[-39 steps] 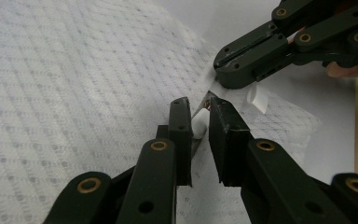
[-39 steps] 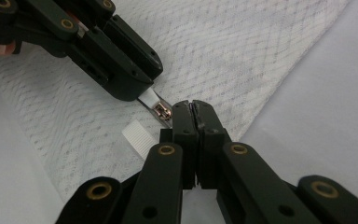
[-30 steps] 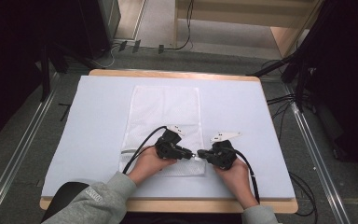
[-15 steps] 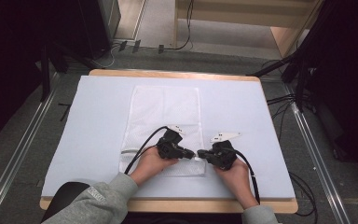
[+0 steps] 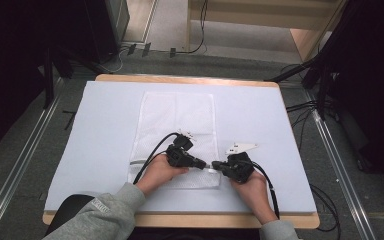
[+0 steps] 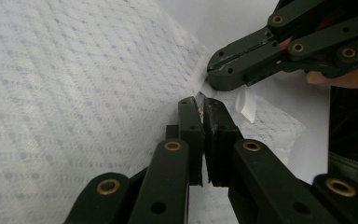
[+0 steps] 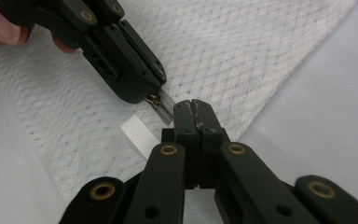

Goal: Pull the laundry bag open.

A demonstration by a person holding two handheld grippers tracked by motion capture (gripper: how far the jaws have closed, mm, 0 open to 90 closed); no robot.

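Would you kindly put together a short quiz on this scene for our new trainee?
1. What does the left gripper pinch? A) the white tab B) the zipper pull C) a cable
2. True or false: the right gripper stands open above the mesh bag.
3. How many of the two grippers are shut on something?
Key: 1 B. 2 False: it is shut on the mesh bag's edge. 3 Two.

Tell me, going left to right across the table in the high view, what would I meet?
Grey sleeve → left hand → left gripper → right gripper → right hand.
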